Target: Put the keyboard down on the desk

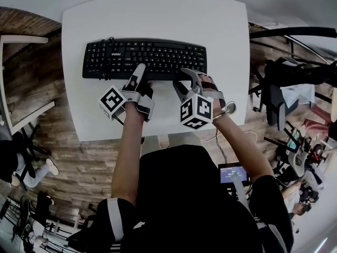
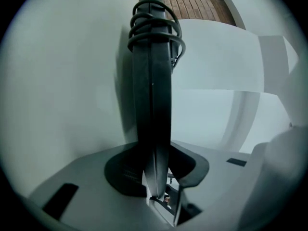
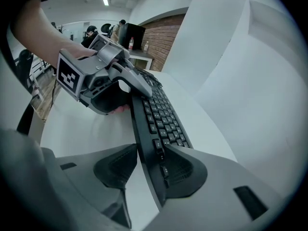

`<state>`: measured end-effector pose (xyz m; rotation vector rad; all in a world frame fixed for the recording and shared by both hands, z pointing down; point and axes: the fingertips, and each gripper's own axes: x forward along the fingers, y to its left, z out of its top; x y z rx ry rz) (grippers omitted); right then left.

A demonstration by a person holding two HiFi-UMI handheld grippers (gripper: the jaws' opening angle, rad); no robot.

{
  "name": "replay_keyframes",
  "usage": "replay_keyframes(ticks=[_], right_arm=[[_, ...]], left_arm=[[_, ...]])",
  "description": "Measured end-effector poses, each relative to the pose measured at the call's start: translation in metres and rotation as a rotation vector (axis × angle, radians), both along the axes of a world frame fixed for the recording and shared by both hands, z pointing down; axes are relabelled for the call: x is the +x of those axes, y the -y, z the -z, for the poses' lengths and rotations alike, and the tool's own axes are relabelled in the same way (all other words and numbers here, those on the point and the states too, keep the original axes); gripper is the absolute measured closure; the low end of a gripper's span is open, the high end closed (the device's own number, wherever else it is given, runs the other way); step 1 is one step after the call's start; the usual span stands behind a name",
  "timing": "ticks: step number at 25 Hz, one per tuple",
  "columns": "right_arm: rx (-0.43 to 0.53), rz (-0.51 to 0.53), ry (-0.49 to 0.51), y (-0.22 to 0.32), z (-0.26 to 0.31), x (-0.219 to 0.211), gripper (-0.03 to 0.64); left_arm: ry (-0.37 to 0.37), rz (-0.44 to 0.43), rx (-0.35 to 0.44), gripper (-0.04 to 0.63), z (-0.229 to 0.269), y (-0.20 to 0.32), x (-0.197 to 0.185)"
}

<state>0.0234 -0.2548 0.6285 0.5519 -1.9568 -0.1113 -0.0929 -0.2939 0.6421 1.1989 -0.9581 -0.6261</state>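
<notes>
A black keyboard (image 1: 145, 57) lies lengthwise across the white desk (image 1: 158, 15), with its cable coiled (image 2: 154, 28) at the left end. My left gripper (image 1: 138, 71) reaches over the keyboard's near edge left of centre. In the left gripper view the keyboard (image 2: 153, 95) stands edge-on between the jaws, and a thin slit of light shows beside the right pad (image 2: 192, 167), so the left gripper (image 2: 156, 165) is open around it. My right gripper (image 1: 185, 79) is at the near edge right of centre. Its pads (image 3: 185, 170) close on the keyboard (image 3: 159, 119). The left gripper (image 3: 106, 81) shows further along.
The desk's near edge runs just under both hands. A small round thing (image 1: 230, 108) sits at the desk's front right corner. Black chairs (image 1: 279, 83) stand to the right on the wooden floor (image 1: 52, 141), and a seated person's legs (image 1: 31, 173) are at the left.
</notes>
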Motion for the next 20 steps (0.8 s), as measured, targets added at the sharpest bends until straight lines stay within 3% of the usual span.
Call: replay_keyframes(ticks=[11,20], right_arm=[[-0.003,0.008,-0.024,-0.001,-0.009,0.002,0.411],[0.007,0.023,-0.047,-0.002,-0.016,0.004,0.411]], left_arm=[[0.028,-0.074,0.009,0.477,0.004,-0.042,-0.008],[0.061,-0.098,-0.031,0.477,-0.007,-0.062,-0.012]])
